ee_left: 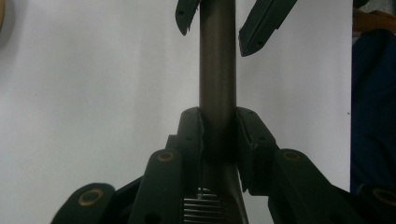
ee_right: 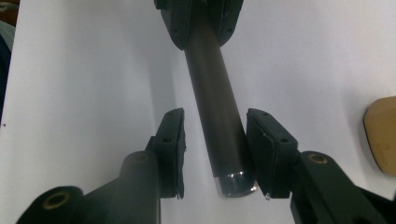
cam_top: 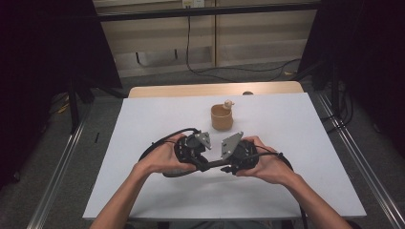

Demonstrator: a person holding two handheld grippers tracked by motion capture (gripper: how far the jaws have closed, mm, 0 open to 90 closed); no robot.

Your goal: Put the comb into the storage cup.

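My left gripper point(ee_left: 218, 133) clamps the dark rod point(ee_left: 217, 70) above the white table point(cam_top: 143, 143), while my right gripper point(ee_right: 215, 144) straddles its tip unevenly (one pad apart), so closing could skew it.

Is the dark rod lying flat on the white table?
No: the left gripper holds the dark rod clamped between its jaws, above the white table.

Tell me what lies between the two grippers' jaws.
A dark rod spans from the left gripper, shut on it, into the right gripper, whose jaws flank its silver end with a gap on one side, per both gripper views.
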